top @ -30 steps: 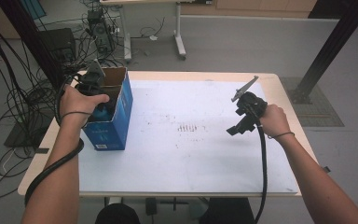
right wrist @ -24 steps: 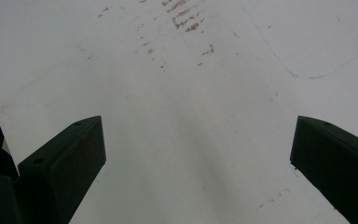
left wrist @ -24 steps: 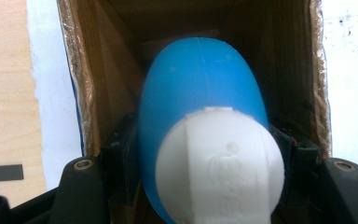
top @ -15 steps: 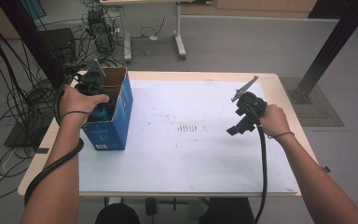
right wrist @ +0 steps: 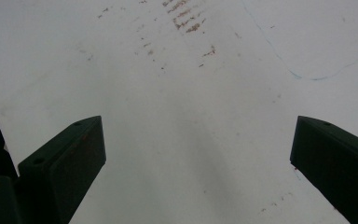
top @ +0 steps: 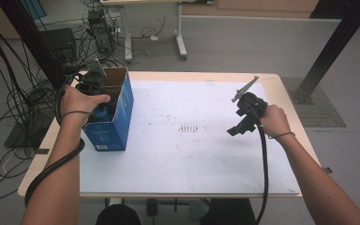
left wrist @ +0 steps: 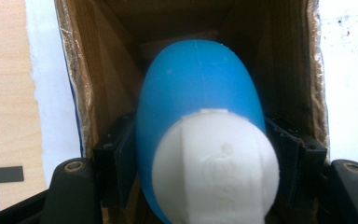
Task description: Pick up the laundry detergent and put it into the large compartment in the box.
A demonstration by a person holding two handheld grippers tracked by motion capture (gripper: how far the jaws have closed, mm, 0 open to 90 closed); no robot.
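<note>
Lying inside the open cardboard box: one blue bottle with a white cap, cap end toward the camera of the left gripper view, body pointing down into the brown interior. Flanking it: the two black jaws of the left gripper, one on each side of the bottle's blue body; they have just been opening, and whether the pads press on the plastic or stand just off it cannot be told. Box: blue outside, top flaps open, standing at the left end of the table, on the white sheet that covers most of the wooden top. Left hand: over the box mouth, cable trailing off the near edge. Right gripper: well apart, above the sheet's right side, jaws spread wide with nothing between them. Sheet: faint brownish marks near its middle.
</note>
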